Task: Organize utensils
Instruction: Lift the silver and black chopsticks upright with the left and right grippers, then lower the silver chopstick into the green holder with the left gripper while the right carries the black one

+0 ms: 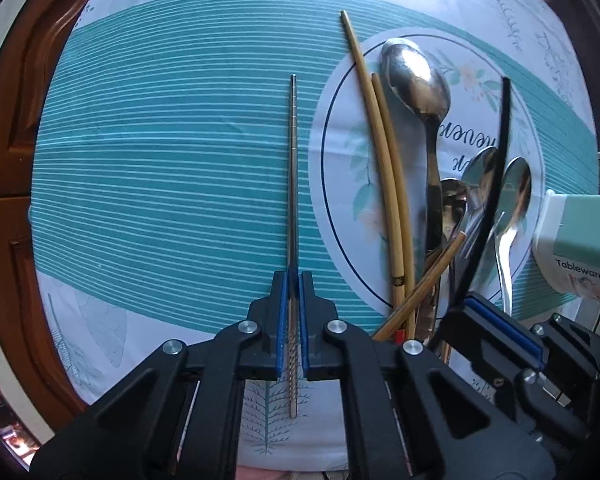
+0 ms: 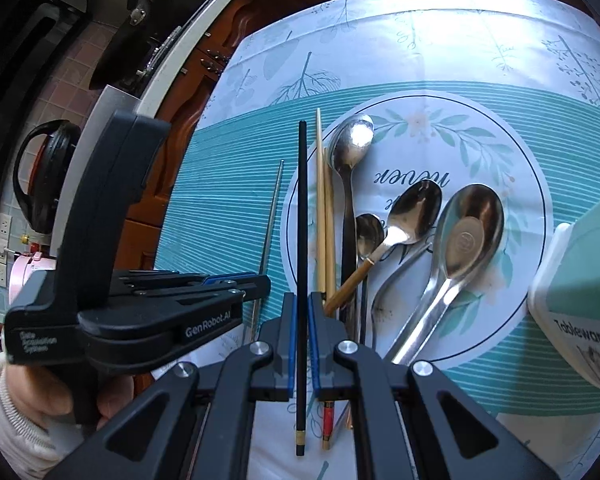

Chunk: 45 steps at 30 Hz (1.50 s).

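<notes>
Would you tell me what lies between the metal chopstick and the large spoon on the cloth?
In the left wrist view, two bamboo chopsticks lie between the metal chopstick and the large spoon.

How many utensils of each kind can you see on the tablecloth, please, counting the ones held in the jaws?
Spoons: 4
Bamboo chopsticks: 2
Metal chopstick, held in the left gripper: 1
Black chopstick, held in the right gripper: 1
Total: 8

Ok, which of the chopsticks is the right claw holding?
The black chopstick, clamped in the right claw; the steel one sits in the left claw, the bamboo pair lies loose.
</notes>
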Available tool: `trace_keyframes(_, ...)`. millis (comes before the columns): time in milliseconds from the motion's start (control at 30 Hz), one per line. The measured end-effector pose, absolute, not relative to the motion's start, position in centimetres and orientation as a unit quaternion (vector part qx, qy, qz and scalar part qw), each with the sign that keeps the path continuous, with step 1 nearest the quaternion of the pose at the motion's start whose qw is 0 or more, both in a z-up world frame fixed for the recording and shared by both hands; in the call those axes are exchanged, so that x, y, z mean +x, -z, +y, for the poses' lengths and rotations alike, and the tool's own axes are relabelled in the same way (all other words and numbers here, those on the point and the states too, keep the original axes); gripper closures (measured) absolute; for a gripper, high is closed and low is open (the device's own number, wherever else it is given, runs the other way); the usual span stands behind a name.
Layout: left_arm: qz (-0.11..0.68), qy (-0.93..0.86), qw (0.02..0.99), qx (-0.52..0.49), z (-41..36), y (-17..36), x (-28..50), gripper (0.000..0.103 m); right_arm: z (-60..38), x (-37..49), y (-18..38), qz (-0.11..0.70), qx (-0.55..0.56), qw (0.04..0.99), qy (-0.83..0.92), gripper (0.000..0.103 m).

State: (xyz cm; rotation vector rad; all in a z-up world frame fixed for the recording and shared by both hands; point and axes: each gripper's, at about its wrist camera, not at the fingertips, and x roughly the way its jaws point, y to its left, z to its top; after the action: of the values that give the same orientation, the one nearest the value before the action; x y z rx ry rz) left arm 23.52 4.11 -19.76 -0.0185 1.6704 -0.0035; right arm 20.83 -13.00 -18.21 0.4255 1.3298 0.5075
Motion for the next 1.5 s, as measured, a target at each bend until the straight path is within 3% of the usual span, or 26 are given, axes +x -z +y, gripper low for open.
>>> trace_keyframes(333, 0.623, 0.073, 0.778, -0.043, 1.2, 15.0, 18.5, 0.1, -13.8, 17.6, 14.5, 0.538, 0.207, 0.772, -0.267, 0.098)
trace_keyframes(567, 0.449, 0.137, 0.882, -0.035, -2.5, 6.8, 15.0, 0.1, -16.8, 12.8, 9.0, 0.428, 0.197, 0.845, -0.253, 0.098)
trace_keyframes(967, 0.297, 0.244, 0.923, -0.021, -7.2, -4.6, 11.5, 0.1, -25.6, 8.8, -1.3, 0.32, 0.169, 0.922, -0.139, 0.099)
trace_keyframes(1233, 0.256, 0.278, 0.924, -0.052, -12.8, -9.4, 12.7, 0.1, -28.6, 9.0, -2.9, 0.3, 0.147, 0.94, -0.071, 0.099)
trace_keyframes(1500, 0.256, 0.283, 0.92, -0.086, -15.7, -6.6, 17.4, 0.1, -29.9, 10.1, -2.7, 0.293, 0.148, 0.943, -0.052, 0.099)
